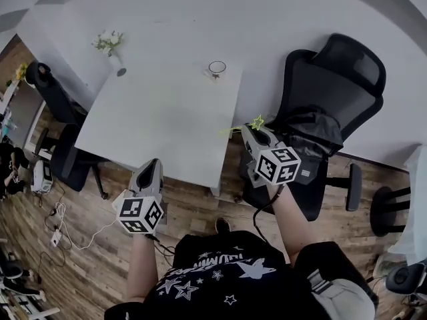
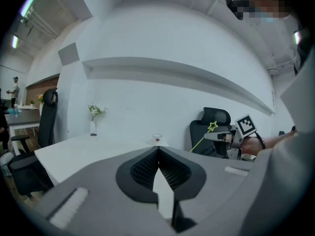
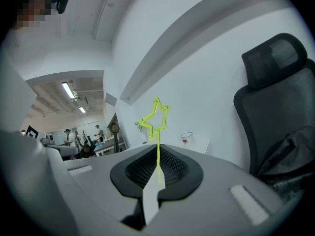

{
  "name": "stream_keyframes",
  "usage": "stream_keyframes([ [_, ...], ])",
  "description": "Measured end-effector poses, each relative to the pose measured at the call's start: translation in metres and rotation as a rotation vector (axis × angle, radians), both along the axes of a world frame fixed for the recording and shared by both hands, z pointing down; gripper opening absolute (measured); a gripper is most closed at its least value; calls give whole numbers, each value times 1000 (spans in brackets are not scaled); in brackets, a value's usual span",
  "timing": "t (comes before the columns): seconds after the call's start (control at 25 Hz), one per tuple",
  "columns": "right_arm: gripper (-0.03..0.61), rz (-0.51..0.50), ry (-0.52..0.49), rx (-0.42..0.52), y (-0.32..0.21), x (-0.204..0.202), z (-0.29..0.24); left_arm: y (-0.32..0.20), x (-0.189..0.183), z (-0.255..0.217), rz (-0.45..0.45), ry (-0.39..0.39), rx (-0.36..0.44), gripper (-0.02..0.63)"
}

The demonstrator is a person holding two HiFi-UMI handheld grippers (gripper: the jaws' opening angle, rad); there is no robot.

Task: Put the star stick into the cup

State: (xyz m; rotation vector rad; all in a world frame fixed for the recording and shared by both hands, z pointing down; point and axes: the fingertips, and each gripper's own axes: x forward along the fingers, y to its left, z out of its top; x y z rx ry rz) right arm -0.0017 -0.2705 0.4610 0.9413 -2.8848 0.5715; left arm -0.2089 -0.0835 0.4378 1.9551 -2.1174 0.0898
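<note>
A yellow-green star stick (image 3: pixel 156 127) stands pinched between the jaws of my right gripper (image 3: pixel 157 154), its star (image 1: pixel 257 123) showing above the gripper (image 1: pixel 252 131) off the table's right edge. A clear glass cup (image 1: pixel 217 68) stands on the white table (image 1: pixel 167 112) near its far edge, well beyond the star; it also shows small in the right gripper view (image 3: pixel 186 138) and the left gripper view (image 2: pixel 157 139). My left gripper (image 1: pixel 149 173) hangs at the table's near edge, its jaws shut with nothing between them (image 2: pixel 158 154).
A small vase of flowers (image 1: pixel 111 49) stands at the table's far left corner. A black office chair (image 1: pixel 327 105) with dark cloth on its seat is just right of my right gripper. More chairs (image 1: pixel 57 105) stand left of the table. Cables lie on the wooden floor.
</note>
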Motion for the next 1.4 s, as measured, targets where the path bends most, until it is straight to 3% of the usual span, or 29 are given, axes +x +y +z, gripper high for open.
stream_keyframes([
  [0.28,31,8,14,61,-41,1,-21,-33,0,-9,23,-5,3,3],
  [0.72,31,129,-3,73,-117,-9,-35,-128,-20,-11,162,-13,-2,3],
  [1.4,31,262,18,66,-234,-85,-42,-281,-111,-29,267,10,45,4],
])
